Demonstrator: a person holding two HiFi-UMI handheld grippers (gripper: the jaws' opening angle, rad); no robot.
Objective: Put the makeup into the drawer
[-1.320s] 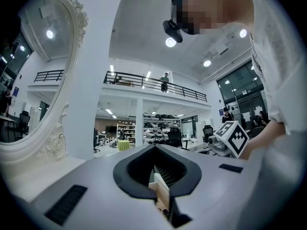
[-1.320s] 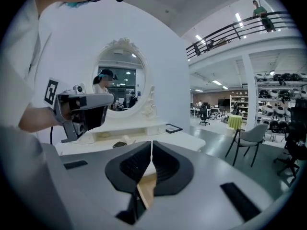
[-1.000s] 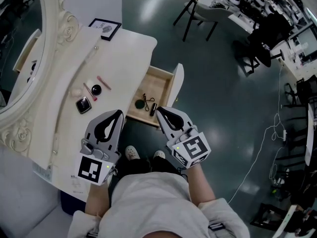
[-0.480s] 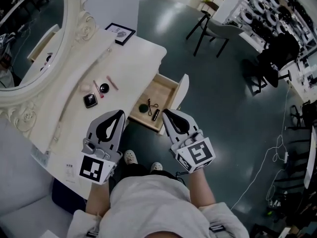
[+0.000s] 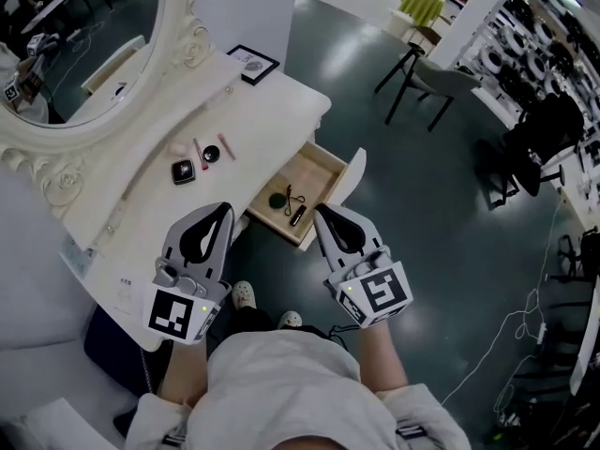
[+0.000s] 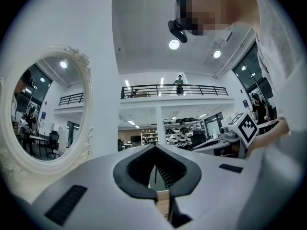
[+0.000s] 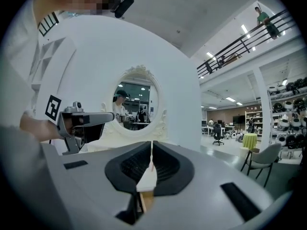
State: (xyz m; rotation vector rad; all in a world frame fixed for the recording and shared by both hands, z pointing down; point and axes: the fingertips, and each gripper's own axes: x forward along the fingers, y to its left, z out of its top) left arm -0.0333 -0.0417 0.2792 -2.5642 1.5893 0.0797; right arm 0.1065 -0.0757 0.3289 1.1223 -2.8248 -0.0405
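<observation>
My left hand-held gripper (image 5: 222, 210) and my right hand-held gripper (image 5: 322, 211) are both clenched, and nothing is in them. They hang in the air close to my body, well apart from the makeup.

Some makeup lies on top of the white wooden bench (image 5: 272, 101), at about 11 o'clock from my left hand-held gripper. There is a black square compact (image 5: 183, 172), a small black round pot (image 5: 211, 154) and a thin pink stick (image 5: 226, 147). The open pale wooden drawer (image 5: 317, 169) sticks out at about 4 o'clock from them. In it lie a dark round thing (image 5: 277, 200), a thin black looped thing (image 5: 294, 193) and a small dark tube (image 5: 297, 215). So part of the makeup is in and part is out.

I think the job now is to fetch what is on the bench top. I should open the jaws wide before I go down, and take one thing at a time. The compact is flat, so I should pinch it by two edges. The stick may roll, so I should pinch it across its middle. Then I should lift it over the drawer's wall and let go low, in a bare spot.
</observation>
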